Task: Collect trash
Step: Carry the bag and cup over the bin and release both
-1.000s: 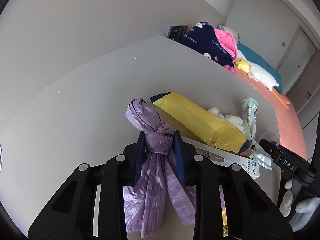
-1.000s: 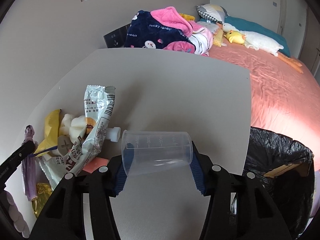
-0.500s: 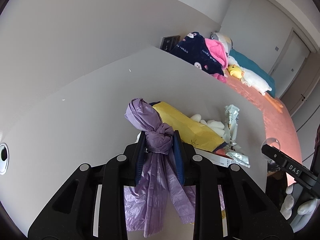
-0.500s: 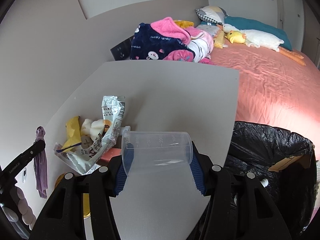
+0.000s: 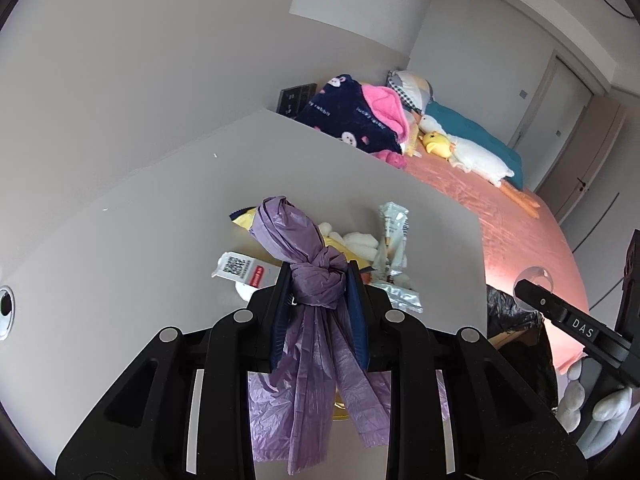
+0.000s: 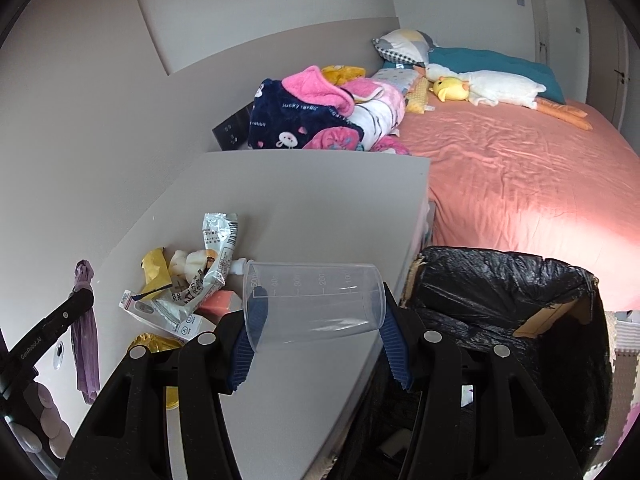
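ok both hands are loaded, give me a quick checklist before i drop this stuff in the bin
1. Left gripper pinching the purple bag at its knot: ok.
2. Right gripper clamping the clear cup, held sideways end to end: ok.
3. Bin open, black liner spread over the rim: ok.
4. Cup over the bin mouth: not ok, it is over the table edge, with the bin to its right.
5. Purple bag over the bin: not ok, it hangs at the far left of the table.
6. Room left inside the bin: cannot tell, the inside is dark.
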Demonstrator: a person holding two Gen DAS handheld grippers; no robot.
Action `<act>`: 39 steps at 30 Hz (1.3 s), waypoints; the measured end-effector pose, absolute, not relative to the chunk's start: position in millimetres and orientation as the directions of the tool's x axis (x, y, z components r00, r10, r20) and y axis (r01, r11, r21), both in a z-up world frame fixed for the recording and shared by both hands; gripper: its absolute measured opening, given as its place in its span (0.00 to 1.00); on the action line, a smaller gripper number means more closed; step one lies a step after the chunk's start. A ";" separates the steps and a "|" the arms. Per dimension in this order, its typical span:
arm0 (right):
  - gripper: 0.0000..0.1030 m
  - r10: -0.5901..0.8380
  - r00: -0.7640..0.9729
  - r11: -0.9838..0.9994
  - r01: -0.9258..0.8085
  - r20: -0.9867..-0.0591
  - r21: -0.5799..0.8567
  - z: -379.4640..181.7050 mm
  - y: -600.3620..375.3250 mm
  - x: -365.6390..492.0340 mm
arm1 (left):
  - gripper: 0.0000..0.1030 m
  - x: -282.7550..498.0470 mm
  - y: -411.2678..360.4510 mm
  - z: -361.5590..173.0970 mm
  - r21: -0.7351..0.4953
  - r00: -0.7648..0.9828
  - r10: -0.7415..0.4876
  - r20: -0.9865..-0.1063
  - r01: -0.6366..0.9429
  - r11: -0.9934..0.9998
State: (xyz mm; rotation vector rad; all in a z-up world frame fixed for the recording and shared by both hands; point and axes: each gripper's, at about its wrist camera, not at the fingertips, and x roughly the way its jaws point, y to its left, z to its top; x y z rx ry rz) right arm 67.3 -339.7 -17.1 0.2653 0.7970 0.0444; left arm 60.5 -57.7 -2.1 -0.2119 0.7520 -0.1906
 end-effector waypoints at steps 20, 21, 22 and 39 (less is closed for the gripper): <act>0.54 0.037 0.741 0.947 0.188 -0.670 0.261 -5.2 -424.4 6.2 | 0.25 36.7 -178.5 2.2 -0.253 0.637 -0.418 -0.648 0.337 0.907; 0.54 0.032 0.741 0.945 0.196 -0.671 0.262 -5.8 -429.0 3.8 | 0.25 36.1 -185.5 1.7 -0.254 0.629 -0.427 -0.650 0.349 0.902; 0.54 0.027 0.741 0.944 0.203 -0.671 0.261 -6.1 -432.5 1.9 | 0.25 35.0 -190.3 1.3 -0.254 0.623 -0.434 -0.651 0.359 0.898; 0.54 -0.053 0.729 0.916 0.307 -0.683 0.257 -15.1 -491.2 -27.8 | 0.25 23.0 -276.7 -11.5 -0.216 0.521 -0.501 -0.691 0.513 0.831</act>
